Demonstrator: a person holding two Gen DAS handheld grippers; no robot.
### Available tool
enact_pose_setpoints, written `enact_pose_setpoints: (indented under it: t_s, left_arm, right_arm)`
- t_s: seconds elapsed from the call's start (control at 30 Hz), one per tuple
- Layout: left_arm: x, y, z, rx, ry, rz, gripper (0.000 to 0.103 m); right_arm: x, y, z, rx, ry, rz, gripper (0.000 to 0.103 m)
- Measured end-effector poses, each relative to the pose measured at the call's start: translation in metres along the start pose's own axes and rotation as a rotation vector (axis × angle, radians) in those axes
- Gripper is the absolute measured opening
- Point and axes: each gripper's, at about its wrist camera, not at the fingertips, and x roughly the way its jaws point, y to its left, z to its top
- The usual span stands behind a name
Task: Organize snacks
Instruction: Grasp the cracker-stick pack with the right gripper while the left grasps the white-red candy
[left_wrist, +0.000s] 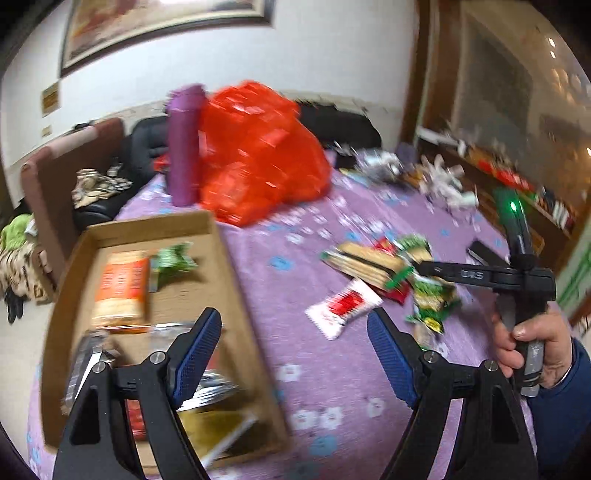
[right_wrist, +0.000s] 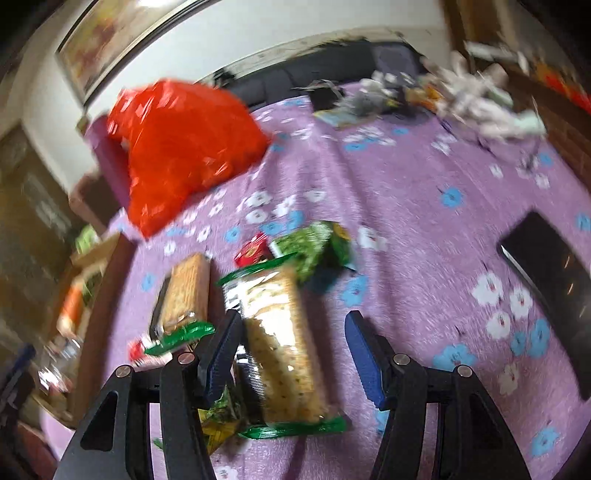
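The right tongs (right_wrist: 293, 350) are hanging open astride the green-edged cracker packet (right_wrist: 284, 343) on the purple flowered table (right_wrist: 424, 221), apparently lining up to grasp it. The left tongs (left_wrist: 295, 343) are waiting open, empty, beside the brown cardboard box (left_wrist: 236, 266) already holding snacks.

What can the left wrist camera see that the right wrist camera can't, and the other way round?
Only the left view shows the purple bottle, the inside of the cardboard box with snacks already in it, and the right tongs in a hand.

Only the right view shows the flat black slab on the cloth, and a cracker pack between its open tongs.

Both show the red bag, the snack pile and the purple flowered cloth.
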Motion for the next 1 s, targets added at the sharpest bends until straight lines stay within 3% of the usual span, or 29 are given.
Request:
enact_pose_setpoints:
  t_s: [0.13, 0.23, 0.3, 0.4, 0.6, 0.7, 0.77, 0.87, 0.93, 1.0]
  left_arm:
    - [0.033, -0.022, 0.006, 0.049, 0.104, 0.001, 0.081]
    - [0.05, -0.036, 0.009, 0.089, 0.16, 0.021, 0.081]
    - [0.06, -0.042, 0.012, 0.113, 0.182, 0.044, 0.082]
    - [0.079, -0.051, 0.014, 0.152, 0.229, 0.077, 0.083]
    - [0.11, -0.062, 0.015, 0.214, 0.276, 0.168, 0.083]
    - [0.123, -0.061, 0.014, 0.199, 0.297, 0.168, 0.083]
    - [0.123, -0.062, 0.015, 0.194, 0.287, 0.174, 0.077]
    - [0.121, -0.062, 0.014, 0.153, 0.286, 0.124, 0.056]
    - [0.12, -0.065, 0.012, 0.133, 0.28, 0.088, 0.033]
    - [0.117, -0.065, 0.009, 0.095, 0.271, 0.055, 0.027]
  right_arm:
    - [0.008, 0.012, -0.006, -0.088, 0.028, -0.049, 0.063]
    - [0.013, 0.005, -0.006, -0.072, 0.046, -0.043, 0.061]
    - [0.009, -0.004, -0.006, -0.04, 0.039, -0.048, 0.036]
    - [0.005, -0.019, -0.004, 0.039, 0.038, -0.019, 0.023]
    - [-0.009, -0.021, 0.0, 0.074, -0.011, -0.007, 0.021]
    - [-0.011, -0.02, 0.0, 0.08, -0.014, 0.008, 0.021]
    - [-0.013, -0.021, 0.001, 0.093, -0.015, 0.021, 0.021]
    - [-0.015, -0.021, 0.001, 0.097, -0.016, 0.034, 0.021]
    - [-0.016, -0.019, 0.001, 0.092, -0.019, 0.039, 0.021]
    - [-0.017, -0.018, 0.0, 0.09, -0.024, 0.042, 0.021]
